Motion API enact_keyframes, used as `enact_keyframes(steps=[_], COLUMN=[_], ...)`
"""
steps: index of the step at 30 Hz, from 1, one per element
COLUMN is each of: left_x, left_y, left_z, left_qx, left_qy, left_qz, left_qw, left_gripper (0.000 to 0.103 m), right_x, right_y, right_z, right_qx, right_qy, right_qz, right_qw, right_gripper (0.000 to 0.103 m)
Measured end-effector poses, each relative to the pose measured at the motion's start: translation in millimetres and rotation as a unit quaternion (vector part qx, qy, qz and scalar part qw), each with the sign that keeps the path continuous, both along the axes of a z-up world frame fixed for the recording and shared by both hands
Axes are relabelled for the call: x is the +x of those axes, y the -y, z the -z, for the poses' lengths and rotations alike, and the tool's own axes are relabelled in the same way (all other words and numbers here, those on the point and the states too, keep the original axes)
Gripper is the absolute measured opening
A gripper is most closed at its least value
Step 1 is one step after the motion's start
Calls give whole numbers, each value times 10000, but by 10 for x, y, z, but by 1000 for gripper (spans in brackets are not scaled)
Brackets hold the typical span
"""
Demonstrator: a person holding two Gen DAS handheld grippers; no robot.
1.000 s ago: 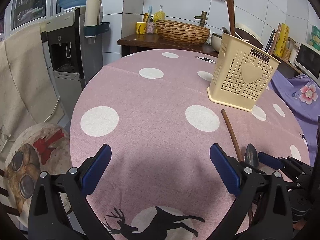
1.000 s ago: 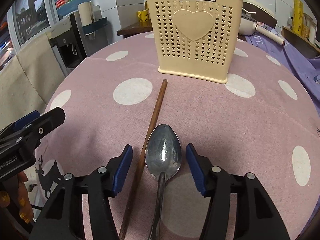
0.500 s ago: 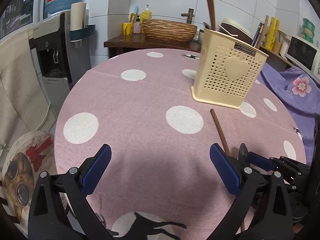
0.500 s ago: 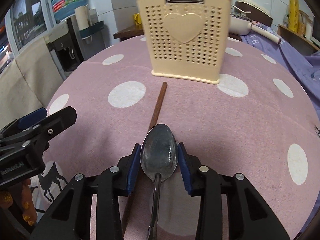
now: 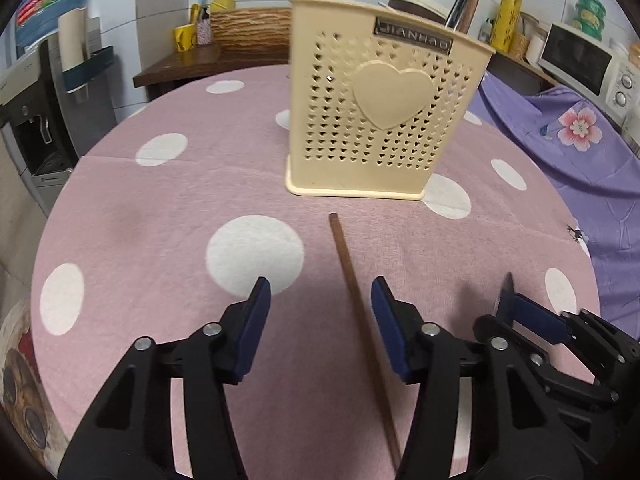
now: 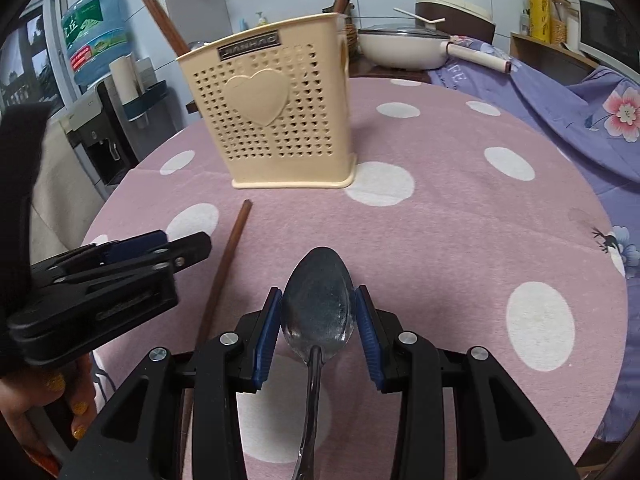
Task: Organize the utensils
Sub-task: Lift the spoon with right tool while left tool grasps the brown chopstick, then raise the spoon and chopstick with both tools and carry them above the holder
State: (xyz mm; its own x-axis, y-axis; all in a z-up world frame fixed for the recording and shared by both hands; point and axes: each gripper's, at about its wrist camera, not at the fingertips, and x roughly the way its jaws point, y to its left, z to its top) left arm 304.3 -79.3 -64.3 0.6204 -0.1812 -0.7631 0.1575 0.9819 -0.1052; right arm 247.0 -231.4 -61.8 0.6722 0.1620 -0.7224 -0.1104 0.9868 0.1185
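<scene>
A cream perforated utensil holder [image 5: 382,120] stands at upper centre of the left wrist view on the pink, white-dotted table [image 5: 160,208], with chopsticks poking from its top. A single brown chopstick [image 5: 360,320] lies on the cloth below it, running from mid-frame down between the blue pads of the left claw [image 5: 320,320], which has just been closing but does not yet press on the stick. The right wrist view shows what that one barely catches: a metal spoon [image 6: 318,304] at lower centre, its bowl pinched between the pads of the right claw [image 6: 318,316], with open cloth between it and the holder [image 6: 272,120]. There the chopstick [image 6: 228,256] slants at left, beside the left claw [image 6: 120,256] and a hand with gold-painted nails [image 6: 48,408]. Around the table are a water dispenser [image 6: 96,56] at upper left, a white pan [image 6: 400,48] at upper right, a purple flowered cloth [image 5: 580,152] and a microwave [image 5: 588,68].
</scene>
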Motion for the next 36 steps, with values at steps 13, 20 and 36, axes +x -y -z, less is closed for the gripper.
enact_keyframes(steps=[13,20,36], left_x=[380,395,147], left_y=[294,279,31], left_z=[195,200,-109], left_qx=[148,261,-236], left_qy=[-270,-170,263], left_qz=[26,-41,-196], left_qw=[9995,9995,9992], left_gripper=[20,9,7], right_x=[51,49,-32], right_y=[169,158,115], right_z=[32,50,-121], right_qx=[-6,7,216], right_qy=[-40,-58,227], right_qz=[104,75,-32], right_qw=[9999,10000,9995], right_gripper=[36,36,36])
